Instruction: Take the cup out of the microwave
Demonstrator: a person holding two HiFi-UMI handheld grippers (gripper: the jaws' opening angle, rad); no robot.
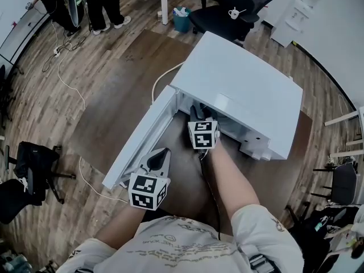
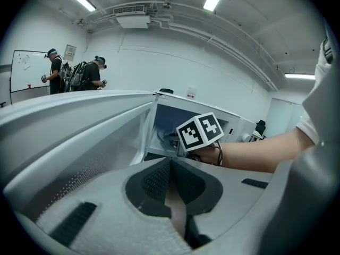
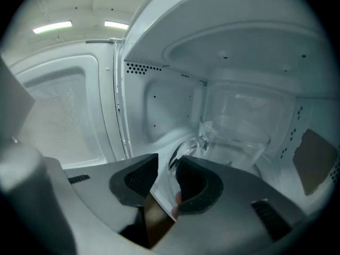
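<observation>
A clear glass cup point(image 3: 239, 137) stands inside the white microwave point(image 1: 244, 84), whose door point(image 1: 142, 147) hangs open to the left. My right gripper point(image 3: 171, 161) reaches into the cavity, its jaws closed on the cup's handle point(image 3: 187, 146). In the head view only its marker cube point(image 1: 203, 134) and my forearm show at the opening; the cup is hidden there. My left gripper point(image 1: 163, 153) is shut and holds nothing, hovering over the table beside the open door. In the left gripper view the left gripper point(image 2: 171, 162) points at the opening and the right cube point(image 2: 199, 130).
The microwave sits on a brown table point(image 1: 187, 186). A white cable point(image 1: 162, 75) runs off behind it to the wooden floor. A black office chair point(image 1: 239, 7) and a blue bin point(image 1: 182, 20) stand beyond. People point(image 1: 105, 1) stand at the far left.
</observation>
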